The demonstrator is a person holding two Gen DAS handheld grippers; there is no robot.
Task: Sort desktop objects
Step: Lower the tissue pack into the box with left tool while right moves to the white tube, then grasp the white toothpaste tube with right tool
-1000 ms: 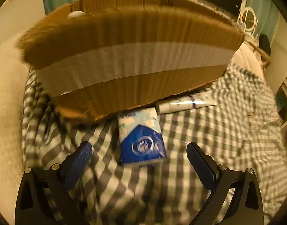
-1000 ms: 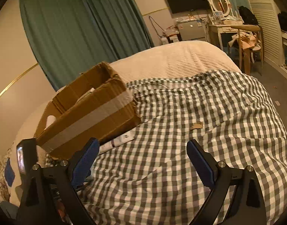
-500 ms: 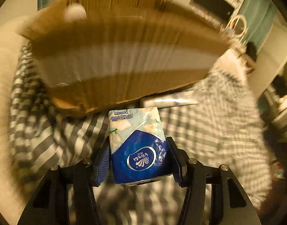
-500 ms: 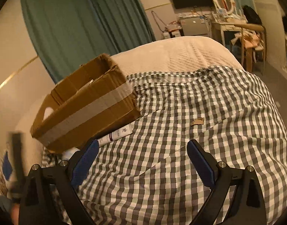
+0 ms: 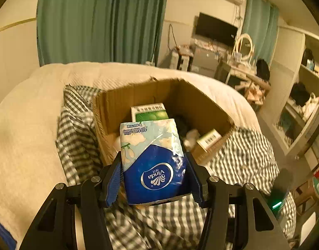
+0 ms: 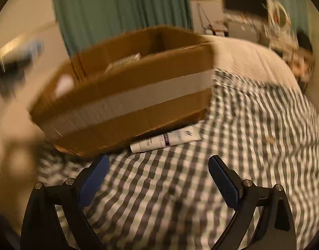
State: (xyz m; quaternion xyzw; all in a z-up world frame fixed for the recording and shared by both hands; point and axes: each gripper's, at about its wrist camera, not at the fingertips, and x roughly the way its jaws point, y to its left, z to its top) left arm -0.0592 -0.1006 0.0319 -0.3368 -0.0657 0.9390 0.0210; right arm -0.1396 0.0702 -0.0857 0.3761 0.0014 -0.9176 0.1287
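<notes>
My left gripper is shut on a blue and white Vinda tissue pack, held in the air just in front of the open cardboard box. Inside that box lie a green and white carton, a small barcoded box and some white items. In the blurred right wrist view the cardboard box with its pale tape band fills the middle, and a white tube lies on the checked cloth right at its base. My right gripper is open above the cloth, short of the tube.
The box rests on a checked blanket spread over a cream bedcover. Green curtains hang behind the bed. A wall screen, a desk with a round mirror and shelves stand to the right.
My left gripper shut on the tissue pack, lifted it off the blanket and now looks down into the box. My right gripper swung closer to the box and the tube.
</notes>
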